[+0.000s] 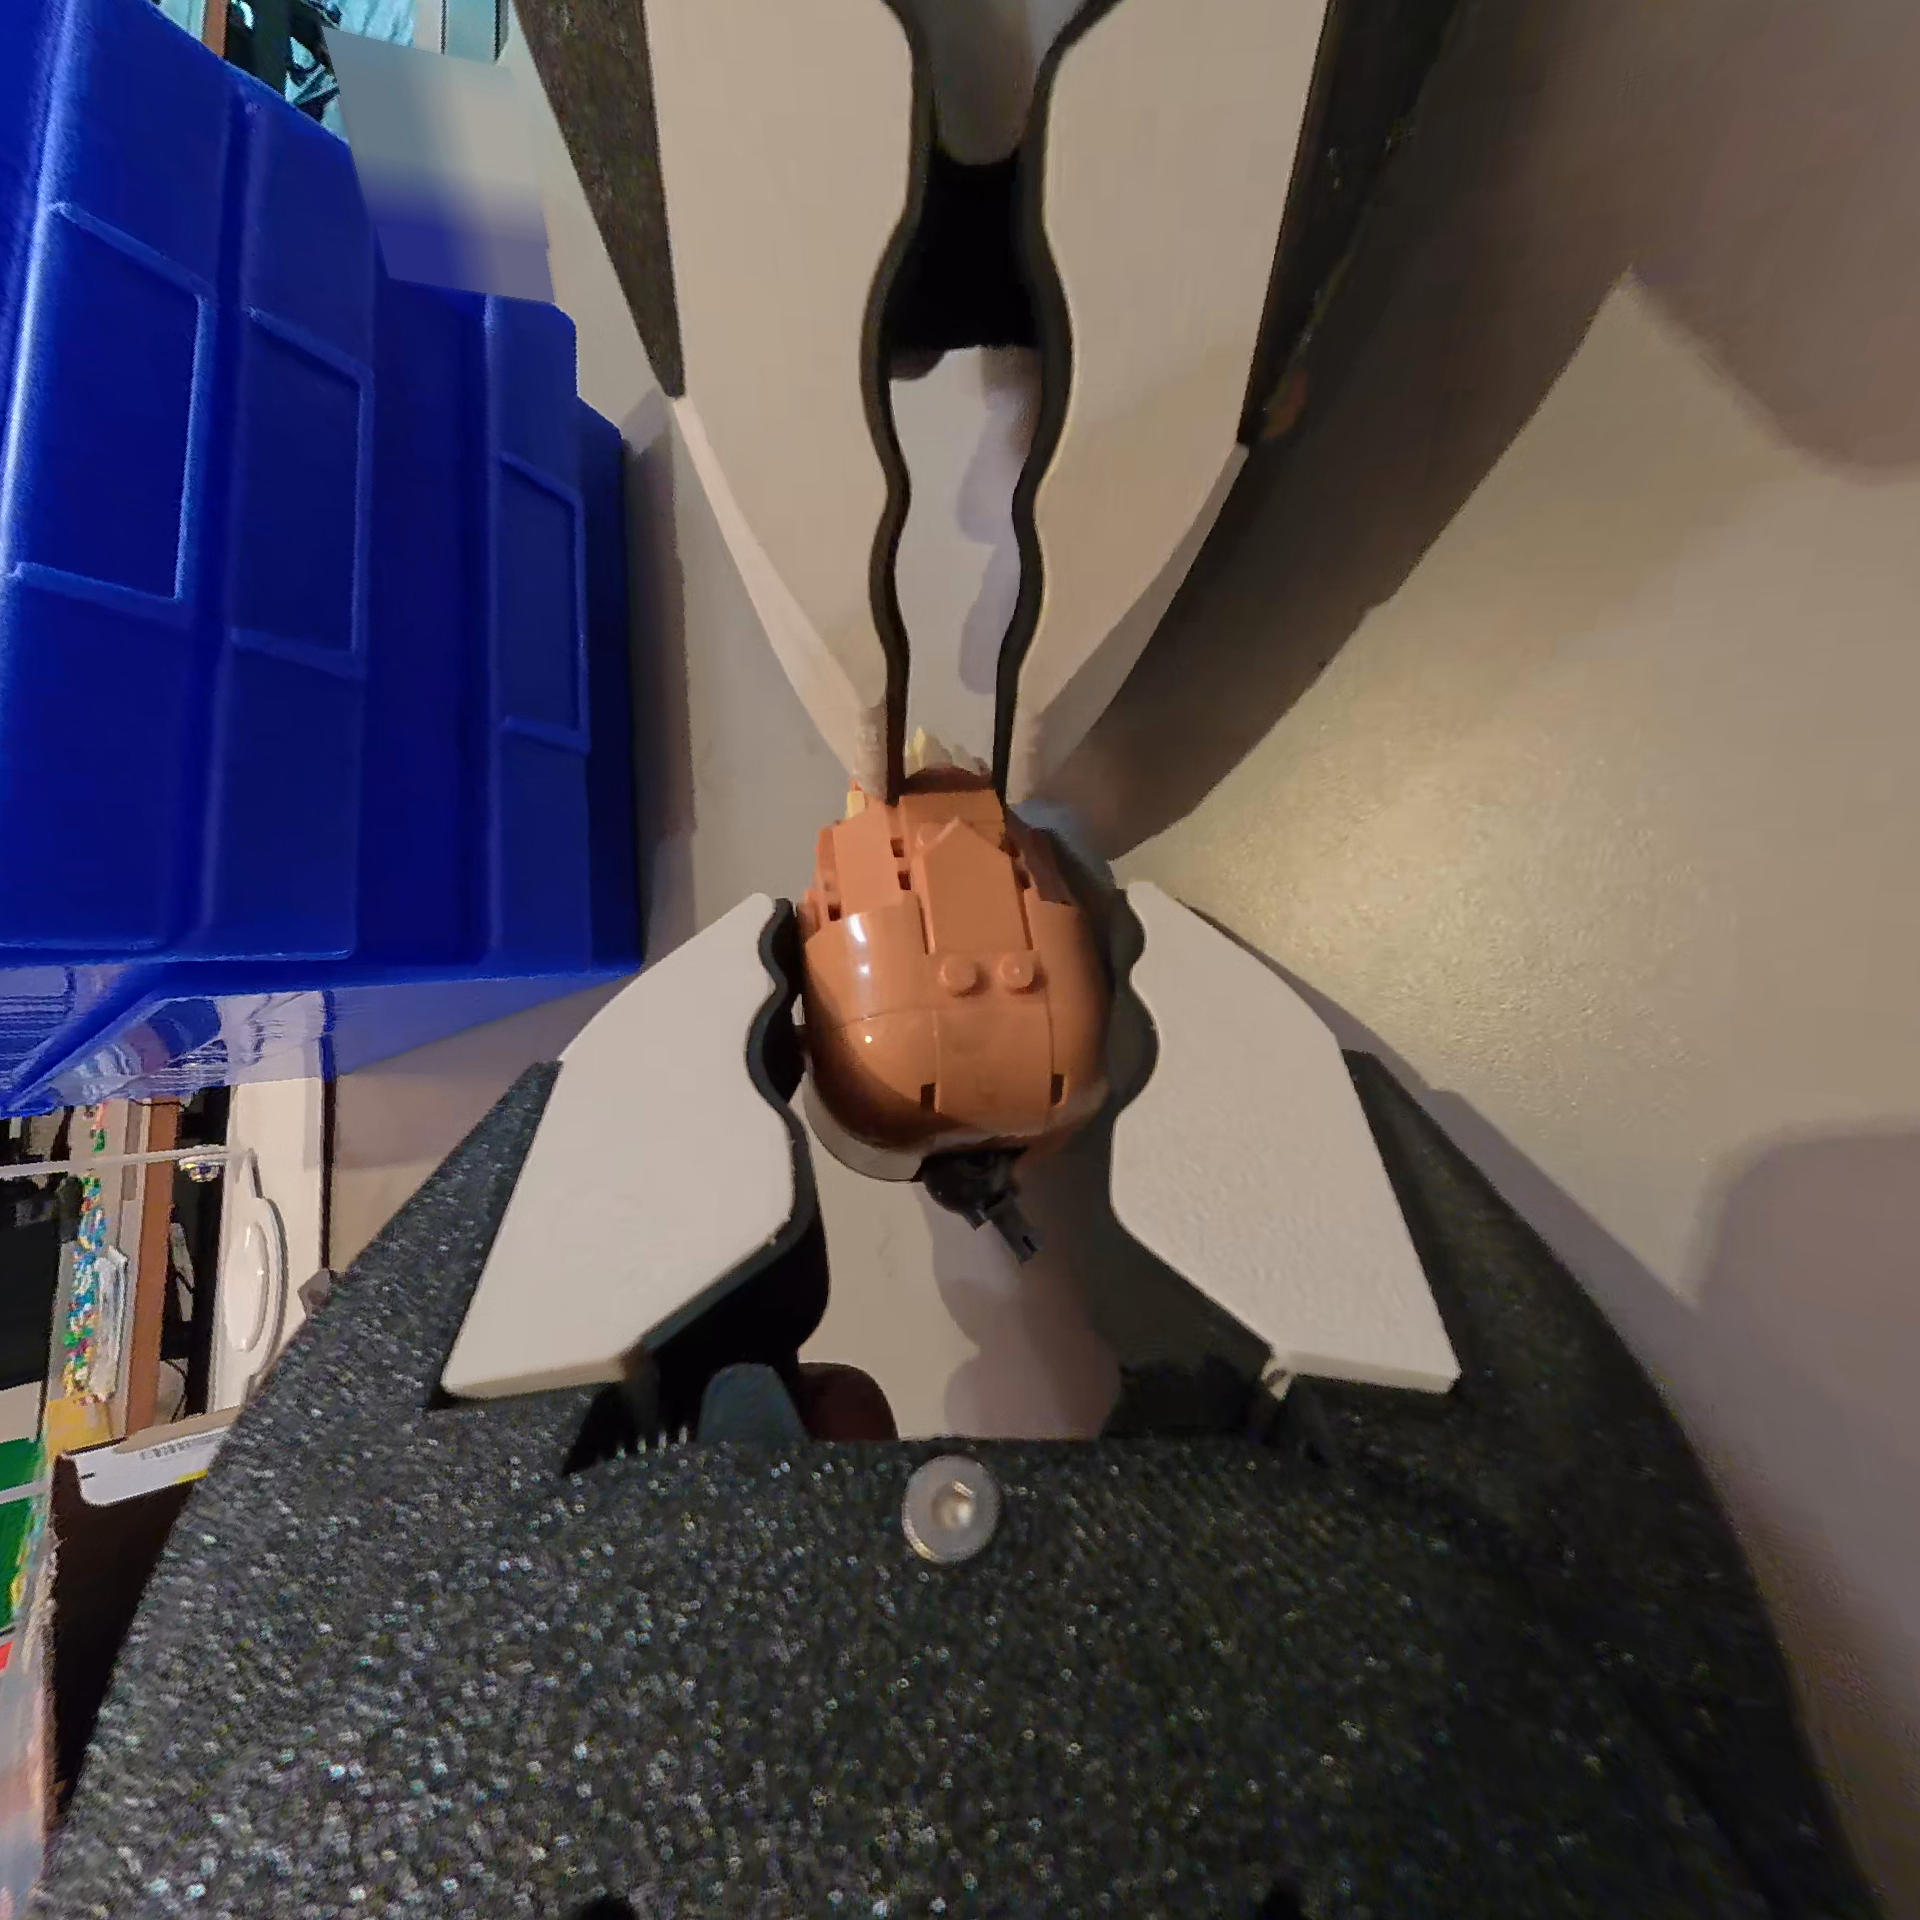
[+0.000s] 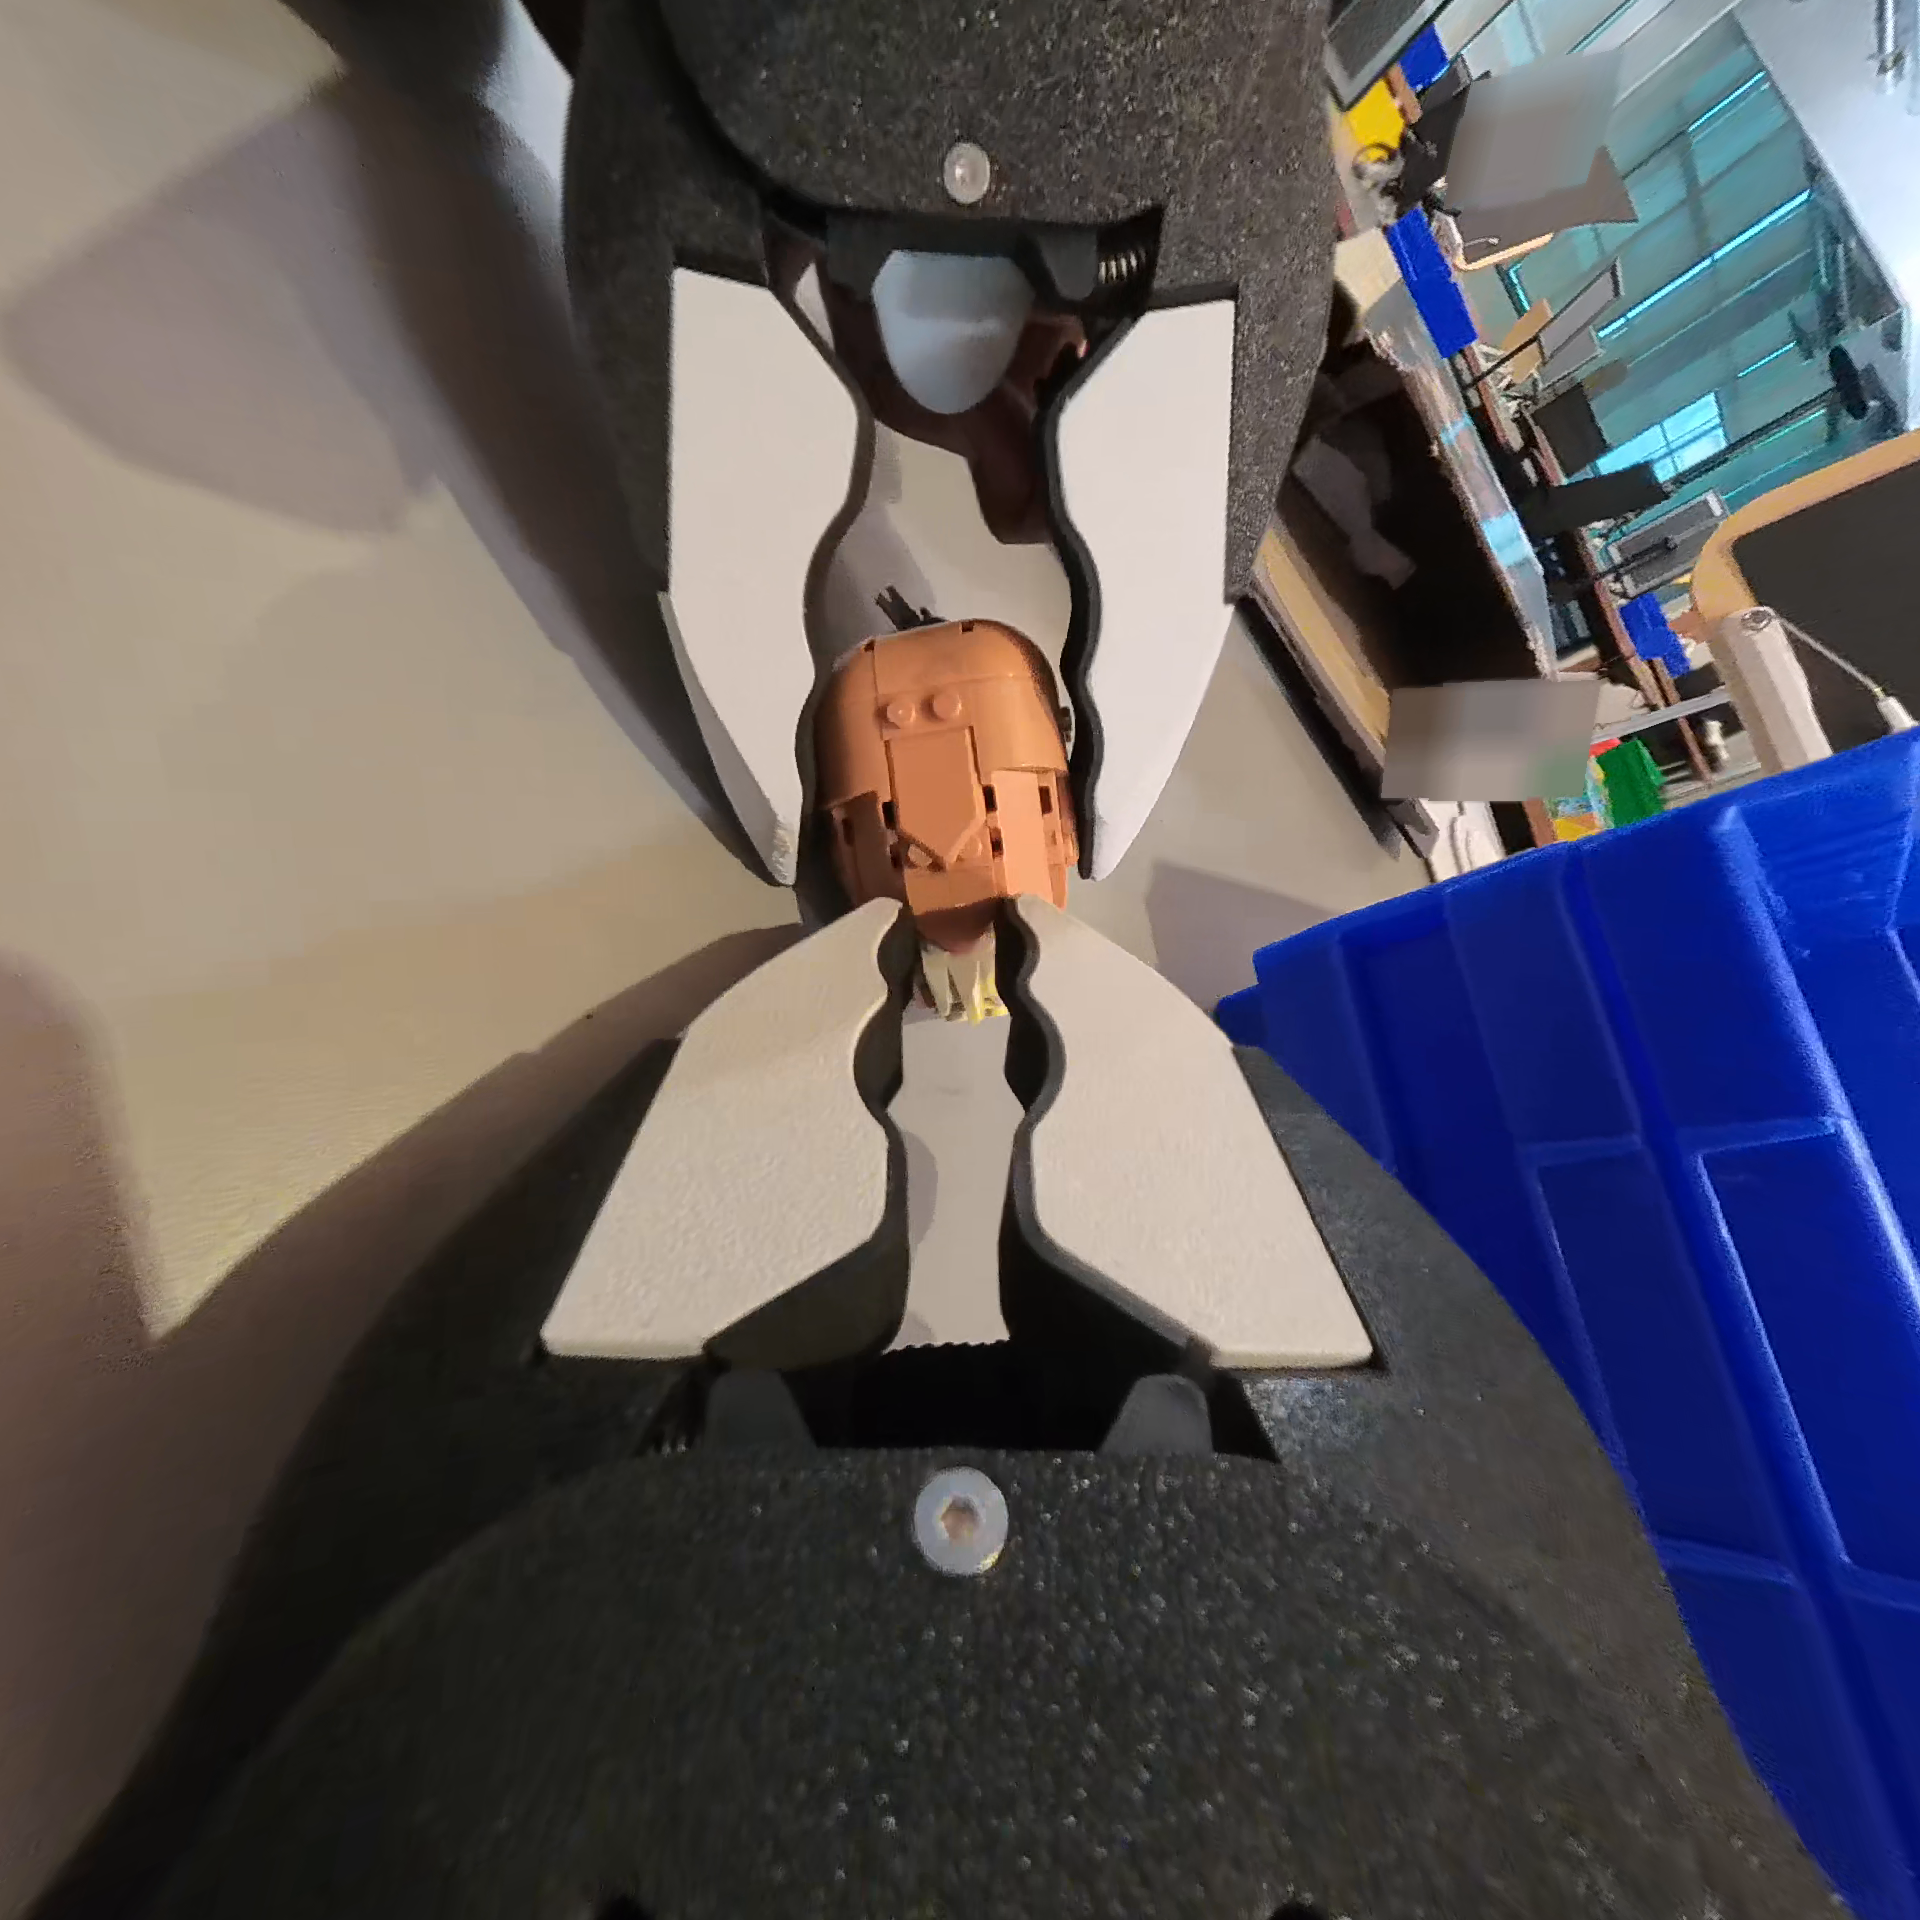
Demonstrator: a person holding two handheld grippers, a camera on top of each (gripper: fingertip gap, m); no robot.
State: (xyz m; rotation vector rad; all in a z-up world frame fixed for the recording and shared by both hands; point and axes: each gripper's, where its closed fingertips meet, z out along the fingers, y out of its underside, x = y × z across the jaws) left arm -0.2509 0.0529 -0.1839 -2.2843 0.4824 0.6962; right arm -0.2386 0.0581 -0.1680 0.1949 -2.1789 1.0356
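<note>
Brown brick-built egg shape held mid-air above pale desk, blue bin beside. Left gripper clamped on rounded end; right gripper pinching narrow tip. Risk: opposed pull pops bricks apart, or smooth curve slips out.

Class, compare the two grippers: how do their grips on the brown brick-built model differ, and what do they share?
The left gripper clamps the brown model's wide, rounded body; the right gripper pinches its narrow end, by the pale yellow pieces. The left gripper's fingers stand wider apart; the right gripper's tips nearly meet. Both have white fingers with wavy black pads, and both are shut on the same model, facing each other.
</note>
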